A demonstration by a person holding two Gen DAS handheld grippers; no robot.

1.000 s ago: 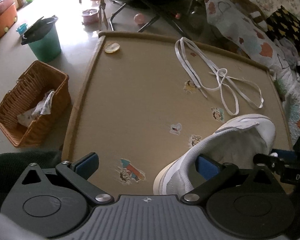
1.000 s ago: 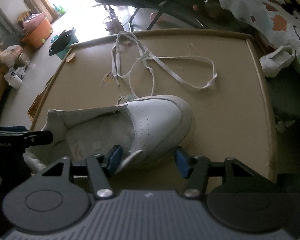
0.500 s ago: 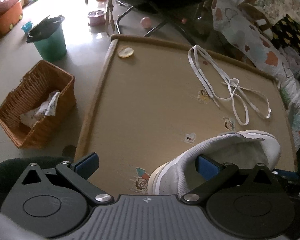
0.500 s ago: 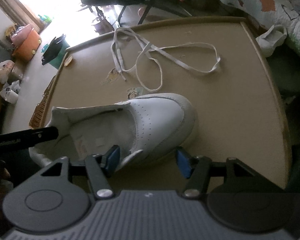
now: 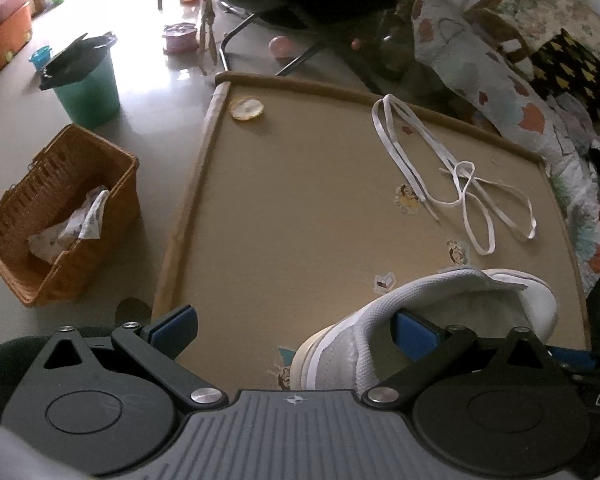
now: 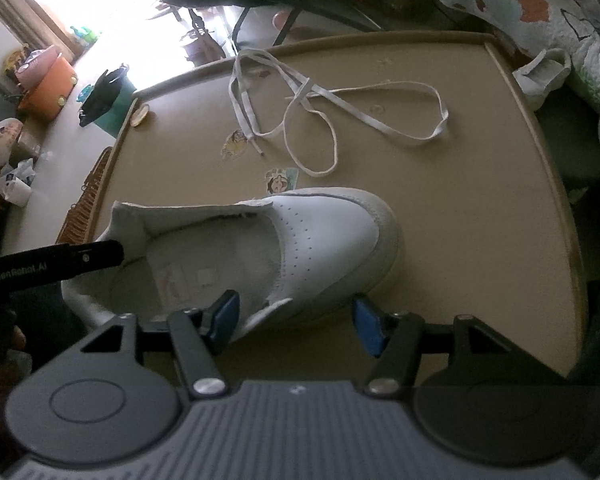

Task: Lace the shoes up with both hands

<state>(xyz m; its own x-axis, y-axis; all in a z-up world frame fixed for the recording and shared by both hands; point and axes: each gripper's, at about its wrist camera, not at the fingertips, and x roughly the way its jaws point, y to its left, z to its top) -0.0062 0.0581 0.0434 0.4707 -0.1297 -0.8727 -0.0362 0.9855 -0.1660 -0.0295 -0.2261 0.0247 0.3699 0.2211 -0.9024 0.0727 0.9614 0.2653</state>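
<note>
A white unlaced shoe (image 6: 300, 240) lies on the tan table (image 6: 480, 208), toe pointing away; it also shows in the left wrist view (image 5: 440, 308). A loose white lace (image 6: 340, 120) lies tangled beyond the toe, also in the left wrist view (image 5: 460, 184). My left gripper (image 5: 296, 328) is open, straddling the shoe's heel collar, with its right pad (image 5: 414, 330) inside the opening. My right gripper (image 6: 296, 316) is open, astride the shoe's near side wall, with its left pad (image 6: 224, 312) inside the shoe.
A wicker basket (image 5: 60, 216) with cloth and a green bin (image 5: 86, 88) stand on the floor to the left. A patterned quilt (image 5: 500, 80) lies to the right. A second small white shoe (image 6: 544, 74) sits off the table's right edge. The table has a raised rim.
Both grippers have risen and pulled back a little, so more of the table shows. The shoe has shifted slightly. Both jaws stay open.
</note>
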